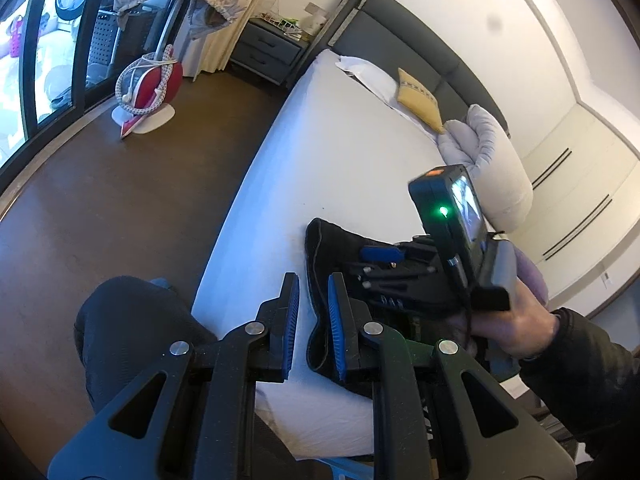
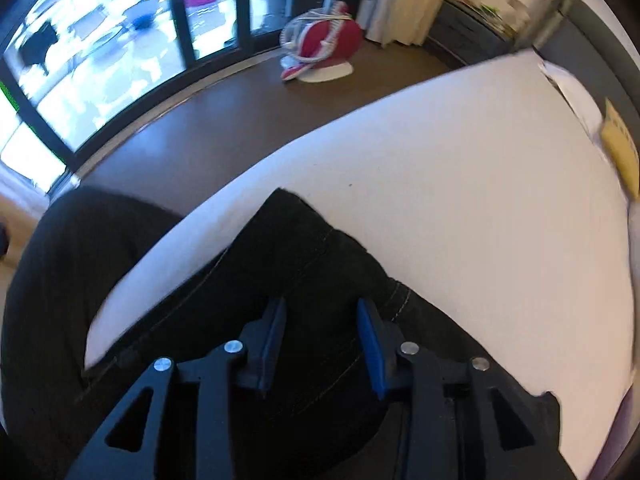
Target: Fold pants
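Black pants lie on the white bed near its front edge, with pale stitching along the seams. In the left wrist view the pants show as a dark folded bundle under the right gripper's body. My left gripper is open and empty, its blue pads either side of the bundle's left edge, above the sheet. My right gripper is open and empty, low over the pants. The right gripper also shows in the left wrist view, held by a hand.
A yellow cushion and a rolled pale duvet lie at the head of the bed. A red and white appliance stands on the brown floor. A grey nightstand is beside the headboard. Glass doors line the far wall.
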